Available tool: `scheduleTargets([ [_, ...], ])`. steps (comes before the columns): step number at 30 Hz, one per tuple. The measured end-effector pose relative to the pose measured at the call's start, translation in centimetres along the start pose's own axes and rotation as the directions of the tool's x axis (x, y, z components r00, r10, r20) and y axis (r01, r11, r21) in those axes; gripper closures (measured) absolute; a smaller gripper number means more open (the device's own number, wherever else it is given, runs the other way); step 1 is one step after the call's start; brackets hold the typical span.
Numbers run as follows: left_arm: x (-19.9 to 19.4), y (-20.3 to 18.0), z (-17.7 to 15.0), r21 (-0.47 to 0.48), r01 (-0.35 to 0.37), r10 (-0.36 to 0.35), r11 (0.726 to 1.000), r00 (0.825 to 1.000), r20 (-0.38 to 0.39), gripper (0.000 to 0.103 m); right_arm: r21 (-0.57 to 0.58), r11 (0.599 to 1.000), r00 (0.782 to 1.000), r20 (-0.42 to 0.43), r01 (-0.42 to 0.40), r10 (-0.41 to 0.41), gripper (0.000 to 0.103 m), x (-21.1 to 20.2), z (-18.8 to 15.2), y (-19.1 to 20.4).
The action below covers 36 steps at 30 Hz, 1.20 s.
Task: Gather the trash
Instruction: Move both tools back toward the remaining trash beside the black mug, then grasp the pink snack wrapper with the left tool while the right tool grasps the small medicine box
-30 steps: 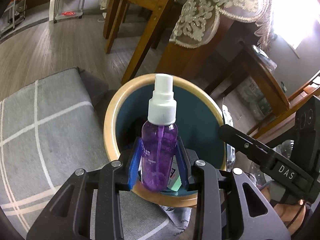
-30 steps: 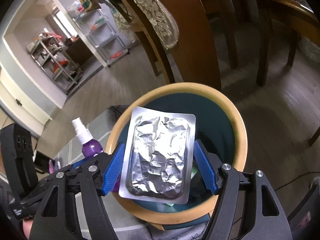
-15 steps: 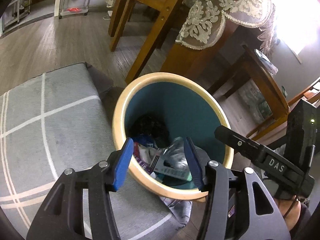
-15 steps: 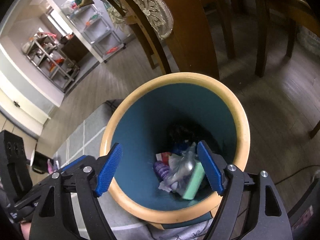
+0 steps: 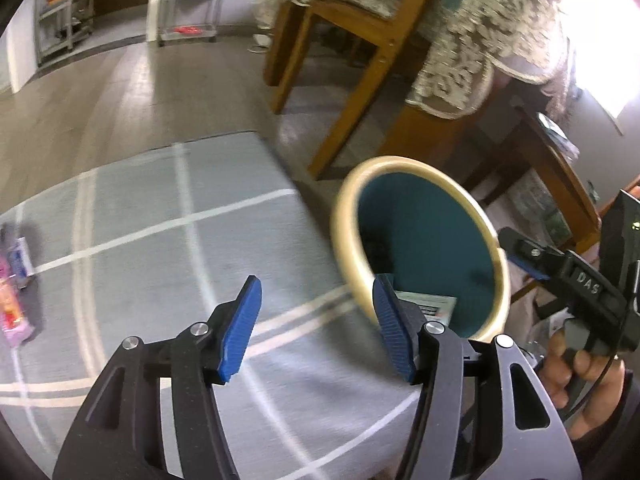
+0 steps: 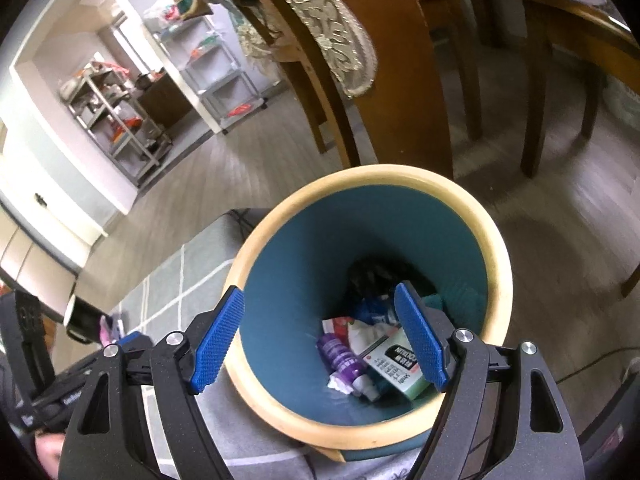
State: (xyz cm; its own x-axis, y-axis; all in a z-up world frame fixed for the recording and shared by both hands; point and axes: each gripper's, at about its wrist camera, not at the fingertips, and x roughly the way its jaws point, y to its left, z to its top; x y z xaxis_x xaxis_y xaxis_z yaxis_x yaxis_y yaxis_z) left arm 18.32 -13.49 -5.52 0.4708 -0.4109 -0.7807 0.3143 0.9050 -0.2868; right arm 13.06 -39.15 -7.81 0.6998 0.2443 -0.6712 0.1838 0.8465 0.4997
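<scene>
Teal round bin with cream rim [image 6: 496, 264] | my left gripper [image 5: 316, 328], right gripper [image 6: 320, 340]: jaws spread, empty | risk: pink wrappers [image 5: 14, 312], far across rug from bin, missed.

The left gripper [image 5: 316, 324] stood with its blue-padded jaws spread wide and nothing between them. The right gripper [image 6: 320, 338] was likewise spread wide and empty. In the left wrist view, the right hand [image 5: 580, 380] gripped the black handle of its gripper, fingers curled around it.
</scene>
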Motion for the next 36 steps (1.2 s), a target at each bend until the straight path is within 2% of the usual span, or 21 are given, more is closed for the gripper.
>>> scheduleTargets([
  [4,-1.7,3.1,-0.4,-0.031,-0.069,0.069,0.997,0.997,0.025,0.038,-0.037,0.999,1.000,0.007,0.000,0.001,0.024,0.0,-0.1,0.9],
  [8,-3.8,6.1,-0.8,-0.043,-0.160,0.162,0.986,0.985,0.059,0.029,-0.076,0.997,1.000,0.024,-0.001,0.003,0.024,-0.2,-0.5,1.8],
  [11,-5.3,8.1,-0.9,-0.053,-0.231,0.235,0.972,0.968,0.086,0.024,-0.111,0.994,1.000,0.027,-0.006,0.009,0.024,-0.4,-0.8,2.6],
  [17,-7.2,13.3,-2.0,-0.099,-0.348,0.357,0.932,0.929,0.094,0.022,-0.227,0.974,1.000,0.004,-0.015,0.016,0.024,-0.3,-2.4,5.6],
  [23,-8.1,18.5,-3.3,-0.215,-0.373,0.396,0.902,0.915,0.074,0.022,-0.317,0.948,0.999,-0.025,-0.036,0.029,0.024,0.1,-4.1,8.8],
  [29,-8.6,22.0,-4.2,-0.336,-0.348,0.390,0.875,0.919,0.064,0.022,-0.361,0.932,0.998,-0.066,-0.046,0.023,0.021,0.8,-5.7,10.8],
  [36,-6.7,24.4,-3.3,-0.371,-0.360,0.398,0.856,0.917,0.029,0.023,-0.389,0.920,0.995,-0.100,-0.057,0.019,0.021,1.8,-6.6,13.0],
])
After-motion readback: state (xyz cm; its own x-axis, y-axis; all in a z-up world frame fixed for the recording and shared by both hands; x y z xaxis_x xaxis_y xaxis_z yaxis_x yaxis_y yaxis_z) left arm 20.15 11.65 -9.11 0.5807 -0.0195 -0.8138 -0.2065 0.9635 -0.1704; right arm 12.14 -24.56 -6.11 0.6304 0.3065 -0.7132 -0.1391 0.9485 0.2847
